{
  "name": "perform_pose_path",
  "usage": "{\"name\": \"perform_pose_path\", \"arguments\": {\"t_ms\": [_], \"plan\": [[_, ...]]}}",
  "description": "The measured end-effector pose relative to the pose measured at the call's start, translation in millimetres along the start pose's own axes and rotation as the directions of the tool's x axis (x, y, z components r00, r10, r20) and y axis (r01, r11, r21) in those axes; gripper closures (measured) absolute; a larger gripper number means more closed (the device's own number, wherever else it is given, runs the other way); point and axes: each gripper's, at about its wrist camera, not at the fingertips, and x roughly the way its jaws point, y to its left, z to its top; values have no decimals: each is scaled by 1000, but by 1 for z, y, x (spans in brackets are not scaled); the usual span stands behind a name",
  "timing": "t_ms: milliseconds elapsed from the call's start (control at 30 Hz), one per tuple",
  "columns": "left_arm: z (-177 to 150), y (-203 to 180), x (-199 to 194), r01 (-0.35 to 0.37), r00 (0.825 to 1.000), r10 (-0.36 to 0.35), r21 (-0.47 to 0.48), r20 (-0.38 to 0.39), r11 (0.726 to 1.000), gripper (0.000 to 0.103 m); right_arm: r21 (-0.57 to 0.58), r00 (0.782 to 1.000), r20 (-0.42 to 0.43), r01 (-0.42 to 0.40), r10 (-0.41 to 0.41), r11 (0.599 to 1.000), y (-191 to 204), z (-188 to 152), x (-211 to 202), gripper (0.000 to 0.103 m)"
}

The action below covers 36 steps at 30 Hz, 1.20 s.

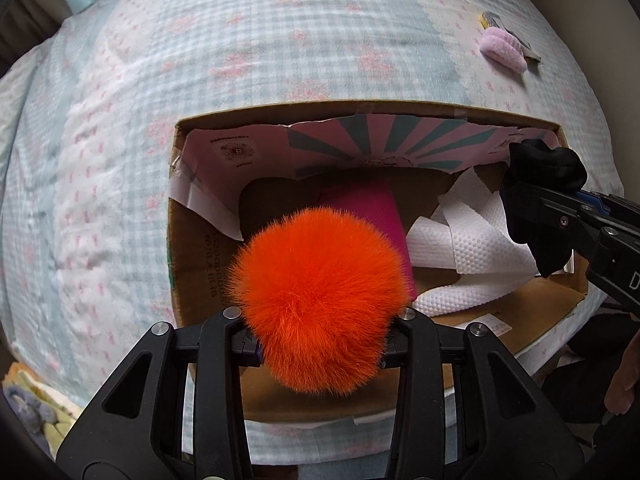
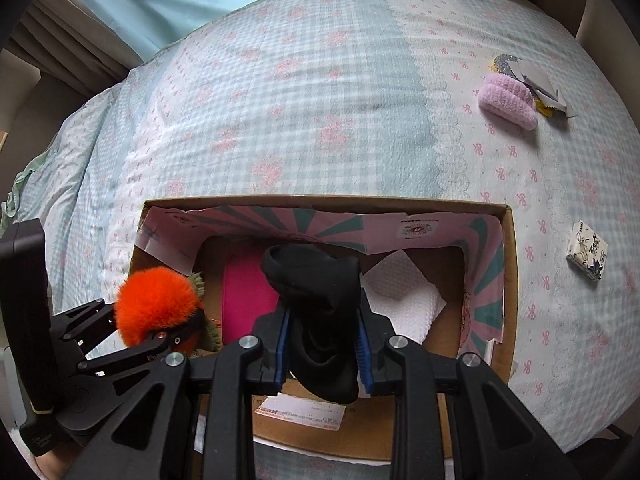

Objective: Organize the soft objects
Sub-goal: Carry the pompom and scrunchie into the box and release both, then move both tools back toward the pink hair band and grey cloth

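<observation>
Cardboard box point(image 2: 508, 280) sitting on the bed point(image 2: 320, 120) at its near edge, paper towel point(image 2: 404, 300) lying inside at the box's right, pompom point(image 2: 156, 304) hanging over its left, sock point(image 2: 320, 300) hanging over its middle, slipper point(image 2: 508, 100) lying toward the bed's far right corner.

Counts: 1 cardboard box point(image 2: 508, 280) on the bedspread point(image 2: 320, 100). 2 grippers, left point(image 1: 320, 346) and right point(image 2: 324, 350), each clamped on one soft item: 1 orange pompom point(image 1: 320, 300), 1 black sock point(image 2: 316, 292). Inside the box: 1 pink block point(image 2: 244, 300), 1 white paper towel point(image 2: 404, 304), and 1 green fuzzy thing point(image 2: 198, 282), mostly hidden. Out on the bedspread: 1 lilac plush item point(image 2: 508, 102), 1 small patterned packet point(image 2: 586, 250), and some glitter scraps point(image 2: 506, 62), count unclear.
</observation>
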Motion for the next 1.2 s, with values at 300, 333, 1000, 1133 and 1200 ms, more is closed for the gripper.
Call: {"name": "perform_pose_path", "arguments": {"t_ms": [300,333,1000,1133,1200], "plan": [[5,-9,-7,24,1000,-24,23,12,999,0,44,997,3,-77,77,996,-17,7,6,0],[4,-9,-7,29,999,-30,20,12,999,0,46,997,2,-78,78,996,-19,7,5,0],[-5,4,-66,-26,998,28,-40,59,999,0,24,998,43,-55,54,998,-7,-7,-56,0],[-7,1,-104,-37,994,40,-32,102,999,0,0,996,90,-27,27,1000,-1,-10,-100,0],[-6,-2,-124,-46,991,48,-20,125,999,0,-15,993,118,-11,13,1000,0,-12,-124,0]]}}
